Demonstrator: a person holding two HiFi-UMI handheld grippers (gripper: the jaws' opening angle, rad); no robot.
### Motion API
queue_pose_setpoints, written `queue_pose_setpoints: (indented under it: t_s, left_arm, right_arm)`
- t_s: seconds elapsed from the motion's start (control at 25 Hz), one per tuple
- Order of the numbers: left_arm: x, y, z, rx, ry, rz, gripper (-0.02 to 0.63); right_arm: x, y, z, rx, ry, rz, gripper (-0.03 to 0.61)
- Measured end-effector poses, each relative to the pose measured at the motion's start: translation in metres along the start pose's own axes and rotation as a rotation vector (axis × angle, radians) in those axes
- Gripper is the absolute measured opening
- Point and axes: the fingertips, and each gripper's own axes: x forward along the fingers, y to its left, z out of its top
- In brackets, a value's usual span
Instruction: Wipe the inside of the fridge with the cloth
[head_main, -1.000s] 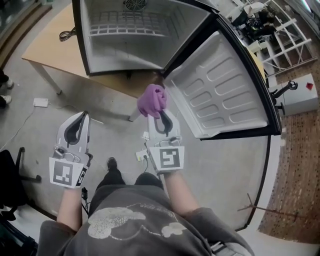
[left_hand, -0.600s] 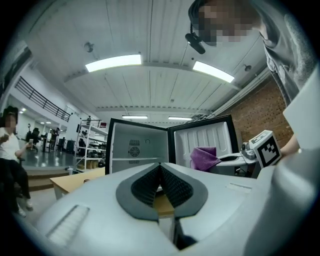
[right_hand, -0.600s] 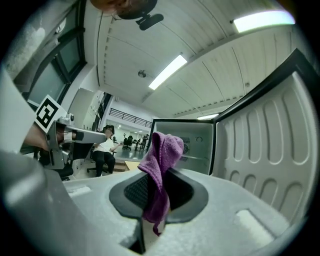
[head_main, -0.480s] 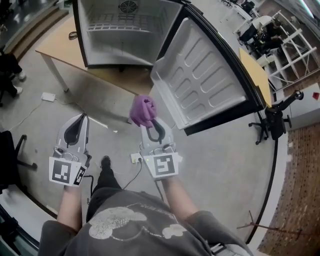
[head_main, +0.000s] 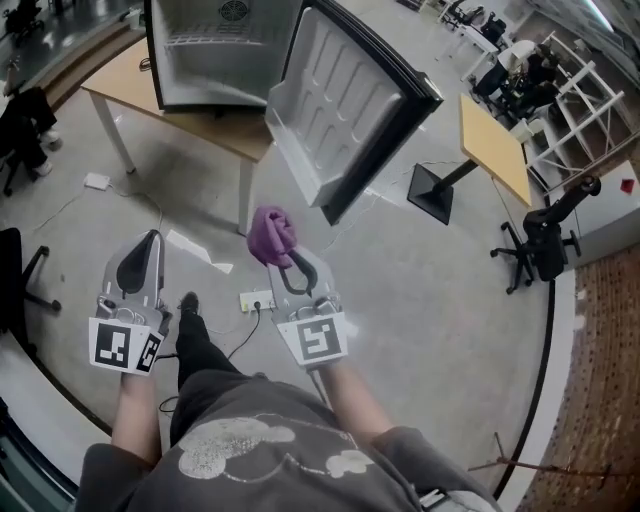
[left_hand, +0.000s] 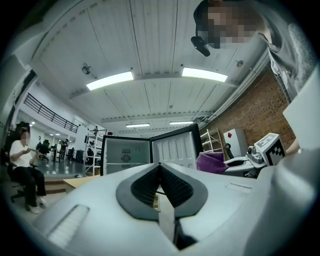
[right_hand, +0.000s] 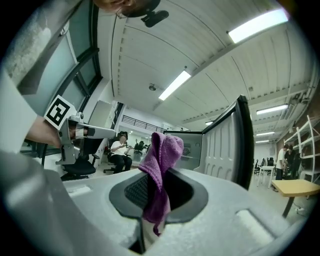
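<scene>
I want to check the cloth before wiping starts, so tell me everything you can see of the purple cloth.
The purple cloth looks like soft, fuzzy microfibre, bunched into a crumpled wad rather than spread flat. The right gripper is shut on it: its folds stick out past the jaw tips, and a short tail trails back between the jaws. Nothing else touches it. It is held in the air over the floor, well short of the open fridge.

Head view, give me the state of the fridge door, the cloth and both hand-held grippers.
fridge door: swung wide open
cloth: bunched up, off the floor
right hand-held gripper: shut on the cloth
left hand-held gripper: shut, nothing between its jaws
</scene>
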Motion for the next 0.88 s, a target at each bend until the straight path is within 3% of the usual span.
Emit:
queue_pose_setpoints:
  t_s: [0.32,0.88]
  left_arm:
    - [-0.046,-0.071,0.019,0.014,0.025,0.021,0.015]
    - [-0.083,-0.119,0.043,0.049,0.023,0.027,0.015]
  right_arm:
    - [-0.091,0.004,-0.013,0.043,0.073,0.034,0.038]
    - [-0.135,0.002,-0.002,0.079,0.047,0.057,0.038]
